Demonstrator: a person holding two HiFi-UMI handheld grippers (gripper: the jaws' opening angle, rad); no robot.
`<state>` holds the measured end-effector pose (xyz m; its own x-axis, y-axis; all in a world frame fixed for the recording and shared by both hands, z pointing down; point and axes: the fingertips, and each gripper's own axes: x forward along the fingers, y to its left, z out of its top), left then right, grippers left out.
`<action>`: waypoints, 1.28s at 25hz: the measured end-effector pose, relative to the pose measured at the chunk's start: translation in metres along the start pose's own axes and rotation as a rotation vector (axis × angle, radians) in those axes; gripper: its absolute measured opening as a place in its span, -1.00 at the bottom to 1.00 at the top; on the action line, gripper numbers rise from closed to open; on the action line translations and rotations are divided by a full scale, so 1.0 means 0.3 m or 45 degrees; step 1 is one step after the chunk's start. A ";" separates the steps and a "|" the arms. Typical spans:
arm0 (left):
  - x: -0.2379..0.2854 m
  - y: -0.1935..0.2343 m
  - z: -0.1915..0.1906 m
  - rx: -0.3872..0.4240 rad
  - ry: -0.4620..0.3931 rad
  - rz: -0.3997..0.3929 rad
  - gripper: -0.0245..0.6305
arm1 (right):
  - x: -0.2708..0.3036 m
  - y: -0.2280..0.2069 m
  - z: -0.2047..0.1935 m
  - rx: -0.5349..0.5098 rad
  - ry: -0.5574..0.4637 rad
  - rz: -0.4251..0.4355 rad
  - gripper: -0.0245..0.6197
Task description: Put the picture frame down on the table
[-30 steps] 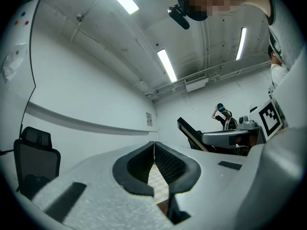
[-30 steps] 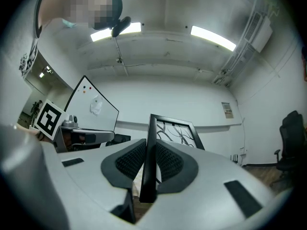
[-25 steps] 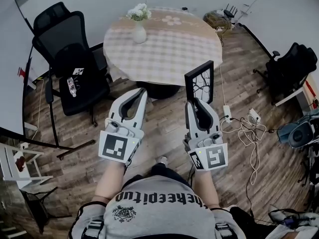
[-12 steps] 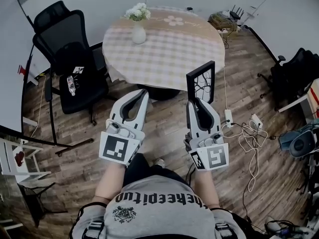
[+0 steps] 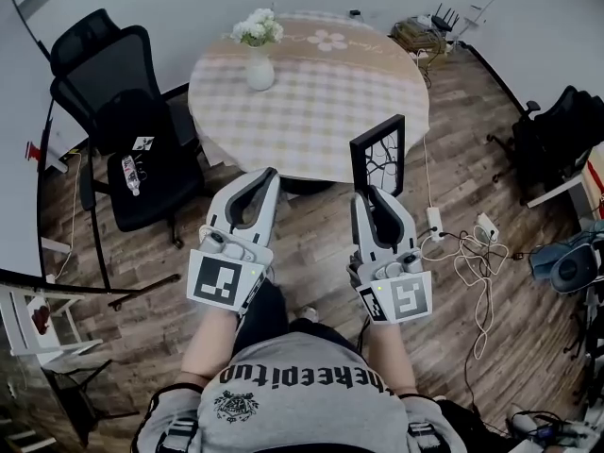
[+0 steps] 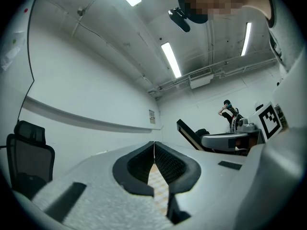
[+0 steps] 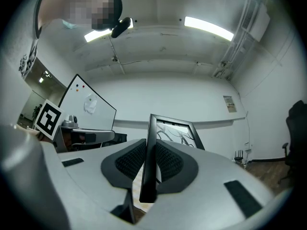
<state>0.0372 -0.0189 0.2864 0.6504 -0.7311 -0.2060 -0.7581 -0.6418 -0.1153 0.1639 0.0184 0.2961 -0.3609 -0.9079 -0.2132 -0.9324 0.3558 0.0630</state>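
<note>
My right gripper (image 5: 376,196) clamps the picture frame (image 5: 378,154) upright between its jaws; rigid, light, likely fragile; left gripper (image 5: 267,176) jaws together, empty.

You work under even, cool light from ceiling strips (image 6: 170,59). Both gripper views bend strongly and darken at their edges. Shadows are soft.

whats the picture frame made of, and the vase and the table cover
Picture frame: matte black border, wood or plastic, cannot tell which; pale pane over a branch print, maybe glass.
Vase: smooth white, probably ceramic.
Table cover: checked cloth, since its edge hangs in soft folds.
</note>
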 end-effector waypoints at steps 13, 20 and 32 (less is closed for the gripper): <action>0.184 0.279 -0.069 -0.036 -0.002 -0.113 -0.87 | 0.304 -0.001 -0.068 -0.010 0.020 -0.103 -0.71; 0.270 0.434 -0.101 -0.040 -0.018 -0.164 -0.87 | 0.468 0.009 -0.105 -0.021 0.018 -0.155 -0.71; 0.348 0.578 -0.165 -0.067 -0.031 -0.233 -0.87 | 0.609 0.017 -0.165 -0.029 0.027 -0.235 -0.71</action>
<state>-0.0240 -0.2180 0.2929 0.7752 -0.5958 -0.2101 -0.6235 -0.7752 -0.1020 0.0923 -0.1566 0.3059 -0.1839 -0.9619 -0.2023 -0.9829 0.1781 0.0467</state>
